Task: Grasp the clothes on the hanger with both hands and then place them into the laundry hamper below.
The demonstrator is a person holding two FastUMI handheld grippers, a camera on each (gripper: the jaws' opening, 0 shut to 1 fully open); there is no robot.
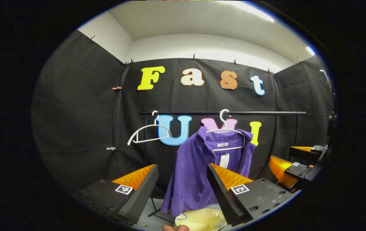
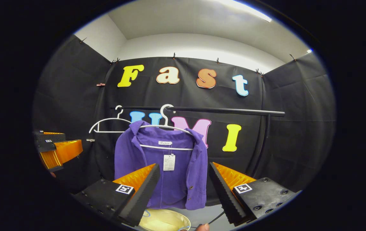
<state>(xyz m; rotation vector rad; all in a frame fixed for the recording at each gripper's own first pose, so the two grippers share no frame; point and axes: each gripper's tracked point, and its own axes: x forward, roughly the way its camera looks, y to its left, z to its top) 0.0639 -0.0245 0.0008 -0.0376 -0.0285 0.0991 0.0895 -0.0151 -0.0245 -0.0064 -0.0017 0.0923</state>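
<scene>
While both tongs hang spread and empty in front of the rail (image 2: 221, 111), the purple shirt (image 2: 160, 166) hangs on a white hanger (image 2: 167, 128) beside a bare hanger (image 2: 107, 125). Left tongs (image 1: 183, 183) and right tongs (image 2: 184, 181) stand short of the cloth. Below sits the pale yellow hamper (image 2: 165, 220).

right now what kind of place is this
Probably a staged recording booth, not a home: black cloth walls, one clothes rail with a purple shirt on a hanger, a spare hanger and a hamper below.
</scene>
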